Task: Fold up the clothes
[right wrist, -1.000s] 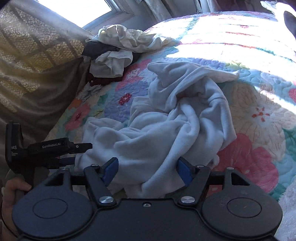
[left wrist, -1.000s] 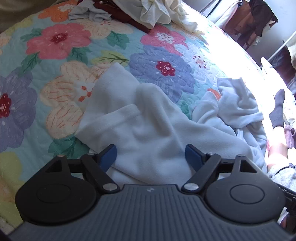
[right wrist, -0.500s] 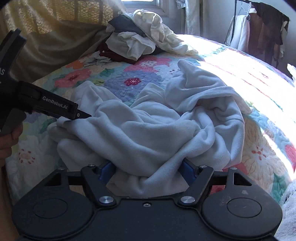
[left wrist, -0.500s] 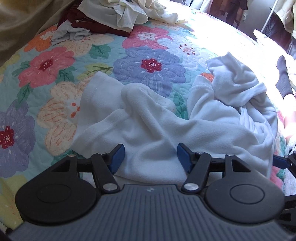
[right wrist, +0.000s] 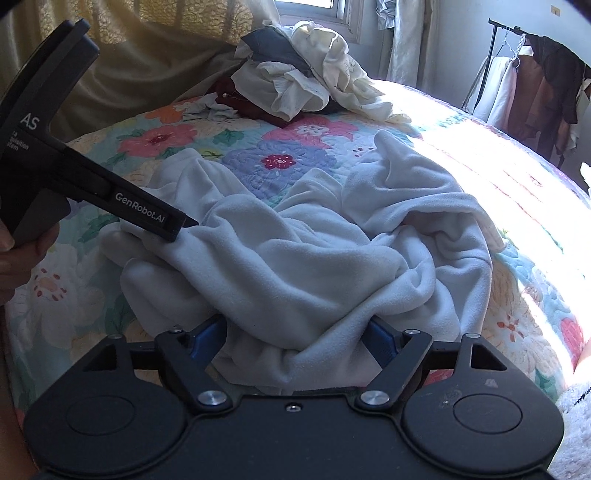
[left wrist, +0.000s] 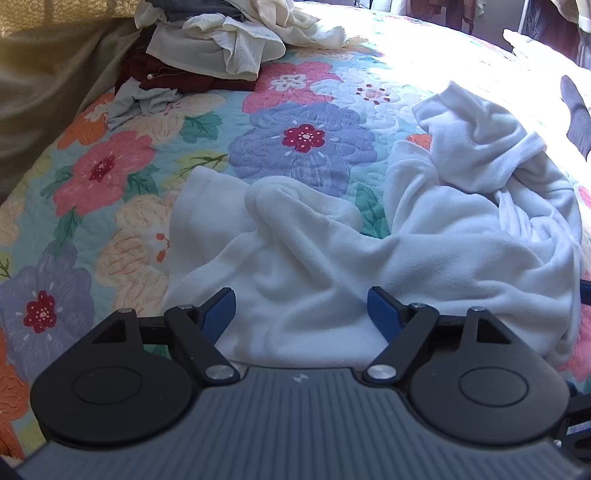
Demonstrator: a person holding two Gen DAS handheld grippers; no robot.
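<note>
Left wrist view, tongs: the left gripper (left wrist: 301,314) stands spread wide, its jaws having just been opening, blue pads (left wrist: 221,312) clear on both sides of the white fleece garment (left wrist: 369,258); the cloth lies between and under them, not pinched.
Right wrist view, tongs: the right gripper (right wrist: 295,338) is likewise released, its jaws having just been opening; a bunched fold of the garment (right wrist: 314,266) bulges between them and half buries the blue pads (right wrist: 207,334), so contact at the pad faces is hard to judge.
Hidden: the garment's near edge runs under each gripper body; its shape (sleeves, hem) cannot be made out in the crumple.
Task's thing: the fleece sits rumpled on the floral quilt (left wrist: 110,177), toward the near edge of the bed.
Only the right view shows: the left gripper (right wrist: 184,225) from the side, its tip touching or just above the garment's left part, a hand (right wrist: 22,254) on the handle cut off by the frame; also a window (right wrist: 314,7) and a clothes rack (right wrist: 535,74).
Only the left view shows: a dark sock (left wrist: 578,110) at the right edge, cut off.
Both views: a pile of other clothes (left wrist: 221,40) at the far side of the bed, well apart from the fleece; the sunlit part of the quilt is washed out.
</note>
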